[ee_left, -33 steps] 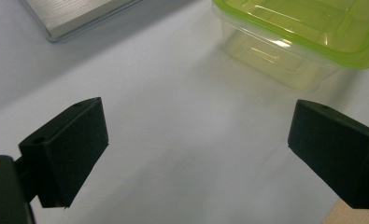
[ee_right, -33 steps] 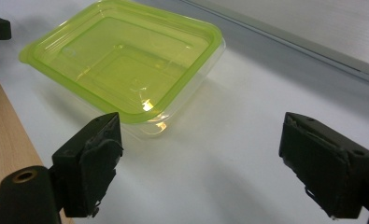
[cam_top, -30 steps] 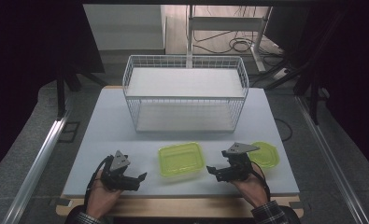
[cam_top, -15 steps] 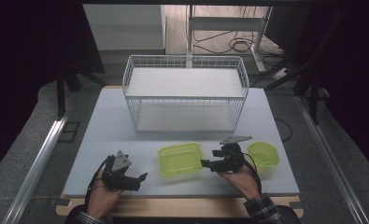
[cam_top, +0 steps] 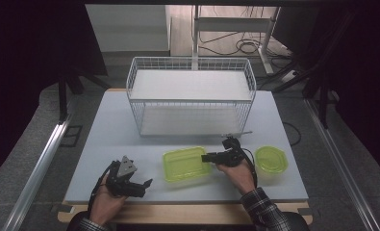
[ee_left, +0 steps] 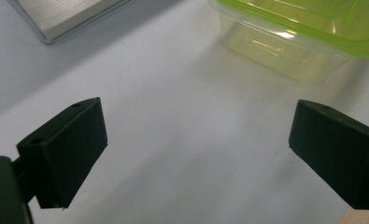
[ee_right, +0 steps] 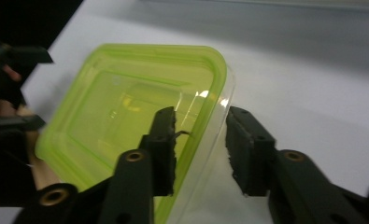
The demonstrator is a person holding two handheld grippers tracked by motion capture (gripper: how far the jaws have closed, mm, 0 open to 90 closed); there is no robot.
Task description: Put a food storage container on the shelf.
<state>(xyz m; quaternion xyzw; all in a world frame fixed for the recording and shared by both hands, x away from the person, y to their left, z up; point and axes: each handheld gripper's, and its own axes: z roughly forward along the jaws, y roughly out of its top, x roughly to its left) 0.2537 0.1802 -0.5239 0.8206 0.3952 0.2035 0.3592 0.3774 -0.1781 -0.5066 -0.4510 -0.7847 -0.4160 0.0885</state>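
Right gripper (ee_right: 200,149) straddled the near-right rim of the green-lidded container (cam_top: 186,163) at table front, jaws part-closed, not yet clamped (left gripper (ee_left: 196,154) wide, idle); close squarely on the rim to avoid slip.

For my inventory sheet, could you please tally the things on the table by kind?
Green-lidded plastic containers: 2, rectangular container and round container
White wire baskets: 1, wire basket
Hand-held grippers: 2, left gripper and right gripper
Total: 5
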